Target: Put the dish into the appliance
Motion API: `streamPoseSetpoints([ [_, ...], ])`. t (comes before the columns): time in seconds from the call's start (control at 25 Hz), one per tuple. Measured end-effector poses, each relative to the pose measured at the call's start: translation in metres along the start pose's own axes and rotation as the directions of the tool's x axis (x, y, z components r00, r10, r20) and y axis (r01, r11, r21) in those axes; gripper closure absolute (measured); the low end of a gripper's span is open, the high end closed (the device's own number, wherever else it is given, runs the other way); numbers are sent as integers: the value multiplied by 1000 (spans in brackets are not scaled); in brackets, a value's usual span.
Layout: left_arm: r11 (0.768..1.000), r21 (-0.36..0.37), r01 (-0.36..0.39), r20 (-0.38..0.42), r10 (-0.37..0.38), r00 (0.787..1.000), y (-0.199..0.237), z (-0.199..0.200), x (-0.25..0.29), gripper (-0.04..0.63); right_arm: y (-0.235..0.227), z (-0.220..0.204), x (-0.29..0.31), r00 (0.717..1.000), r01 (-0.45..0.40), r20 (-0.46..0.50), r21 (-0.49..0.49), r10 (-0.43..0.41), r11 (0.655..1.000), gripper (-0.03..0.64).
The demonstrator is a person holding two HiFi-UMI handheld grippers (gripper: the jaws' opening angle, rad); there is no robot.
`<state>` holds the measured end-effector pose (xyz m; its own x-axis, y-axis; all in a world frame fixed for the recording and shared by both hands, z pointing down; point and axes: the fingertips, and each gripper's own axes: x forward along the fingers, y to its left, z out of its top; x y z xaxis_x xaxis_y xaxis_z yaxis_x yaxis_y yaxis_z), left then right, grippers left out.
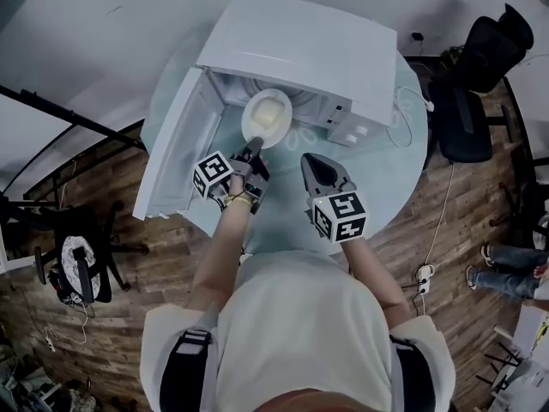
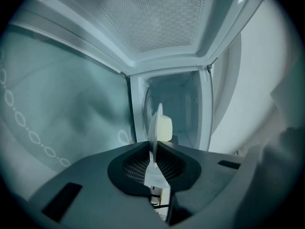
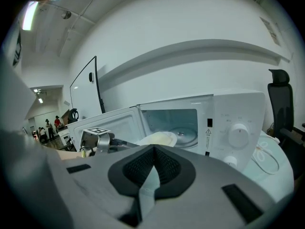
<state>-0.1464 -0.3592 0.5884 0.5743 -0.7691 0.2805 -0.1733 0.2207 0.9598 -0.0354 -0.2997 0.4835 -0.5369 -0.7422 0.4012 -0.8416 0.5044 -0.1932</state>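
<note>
A white microwave [image 1: 300, 50] stands on a round glass table [image 1: 283, 221], its door [image 1: 176, 157] swung open to the left. My left gripper [image 1: 249, 148] is shut on the rim of a pale dish [image 1: 268, 117] and holds it at the mouth of the cavity. In the left gripper view the dish [image 2: 157, 125] shows edge-on between the closed jaws of that gripper [image 2: 153, 151], with the cavity [image 2: 178, 104] behind. My right gripper [image 1: 319, 172] hangs over the table in front of the microwave, shut and empty. The right gripper view shows the dish [image 3: 157, 139], the turntable [image 3: 183, 132] and the microwave's control knobs [image 3: 238, 133].
A white cable [image 1: 403, 110] lies coiled on the table right of the microwave. A black office chair [image 1: 480, 75] stands at the back right. A power strip [image 1: 423, 275] lies on the wooden floor, and another person's legs [image 1: 515, 269] are at the right edge.
</note>
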Motion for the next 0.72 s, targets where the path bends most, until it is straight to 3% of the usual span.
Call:
streamPoseSetpoints([
  [0.72,999,-18,-33,-14,32,999,14,28,54,555,-13,-11,19,998,32,-48,11,-32,999,612],
])
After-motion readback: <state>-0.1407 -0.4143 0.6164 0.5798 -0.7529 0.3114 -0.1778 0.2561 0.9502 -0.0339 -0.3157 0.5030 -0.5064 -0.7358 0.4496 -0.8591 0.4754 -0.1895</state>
